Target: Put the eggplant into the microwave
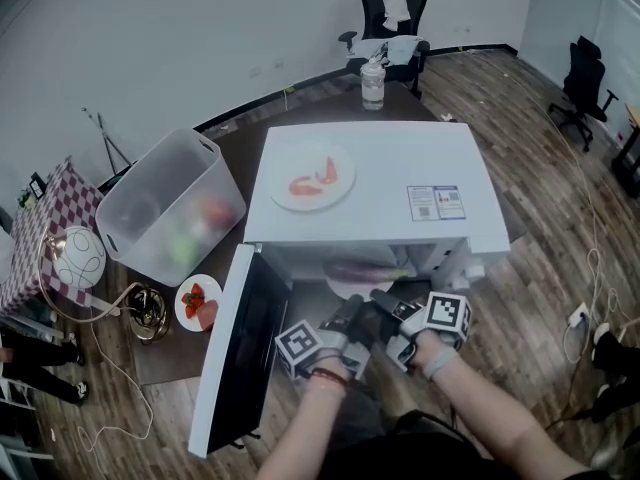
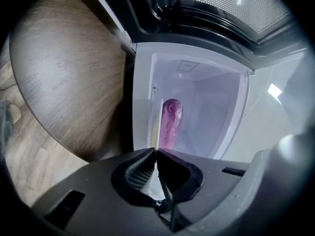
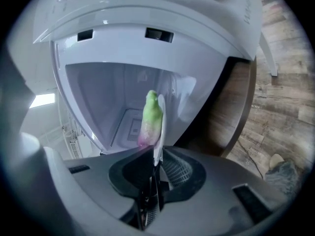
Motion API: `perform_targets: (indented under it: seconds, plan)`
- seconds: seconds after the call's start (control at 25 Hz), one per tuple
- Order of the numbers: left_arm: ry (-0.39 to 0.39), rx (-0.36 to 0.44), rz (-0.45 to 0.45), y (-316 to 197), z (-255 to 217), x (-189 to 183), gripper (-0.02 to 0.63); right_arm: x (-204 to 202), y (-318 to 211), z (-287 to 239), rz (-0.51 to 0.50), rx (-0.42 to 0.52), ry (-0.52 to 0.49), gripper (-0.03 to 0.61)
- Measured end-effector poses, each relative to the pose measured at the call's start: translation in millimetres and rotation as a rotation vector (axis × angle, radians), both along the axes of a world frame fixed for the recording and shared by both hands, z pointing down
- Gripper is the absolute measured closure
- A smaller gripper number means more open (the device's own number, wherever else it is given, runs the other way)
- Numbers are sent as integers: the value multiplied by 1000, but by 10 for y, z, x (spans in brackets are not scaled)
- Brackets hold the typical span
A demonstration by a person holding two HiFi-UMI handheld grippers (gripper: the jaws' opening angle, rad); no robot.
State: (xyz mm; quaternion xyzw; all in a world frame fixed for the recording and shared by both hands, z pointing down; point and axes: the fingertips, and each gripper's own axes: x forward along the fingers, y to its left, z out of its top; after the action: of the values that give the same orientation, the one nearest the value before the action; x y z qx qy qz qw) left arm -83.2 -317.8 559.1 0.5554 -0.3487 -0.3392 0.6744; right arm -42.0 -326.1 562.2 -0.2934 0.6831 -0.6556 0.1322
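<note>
- Carrying everything is the dark desk [image 1: 310, 103], with a clear storage bin [image 1: 170, 208] at its left end.
- On the desk, the white microwave [image 1: 370, 183] takes up the middle; a serving plate [image 1: 300, 158] of red food sits on its roof.
- Its door [image 1: 240, 358] is swung fully open to the left, so the cavity is open to both tools.
- Inside the mouth of the cavity is a white plate [image 1: 345, 288], seen edge-on in both gripper views [image 2: 155, 132] [image 3: 160, 127].
- The eggplant [image 1: 362, 269] lies lengthwise on that plate, inside the cavity: purple body towards the left gripper view [image 2: 172, 122], green stem end towards the right gripper view [image 3: 151, 117].
- The left gripper [image 1: 352, 313] [image 2: 155, 154] has its fingers clenched on the plate's near rim.
- The right gripper [image 1: 385, 298] [image 3: 155, 156] likewise has its fingers pinched on the rim, just beside the left.
- Step in hand, as I judge it: the final placement, plate and eggplant being set onto the microwave floor. Whether the plate already rests there cannot be told.
- The next move calls for lowering it level so the eggplant does not roll off, then releasing both sets of fingers and backing straight out past the door.
</note>
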Motion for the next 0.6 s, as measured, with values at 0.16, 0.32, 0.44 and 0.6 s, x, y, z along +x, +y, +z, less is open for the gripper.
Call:
perform_targets:
  seconds: [0.16,0.32,0.44,0.6]
  plan:
    - [10,8,-11,-51,2,-16,597,0,19,4,-10,1,5,518]
    - [10,-2,-22,-67,-19,-39,597,-7,25,-5,-14,6,6,520]
    - [12,-14,-27,-79,-44,-43,597,-32,31,-17,-35,21,29,520]
    - [19,-19,-31,-126,-37,-43,597,-67,29,-34,-43,25,27,538]
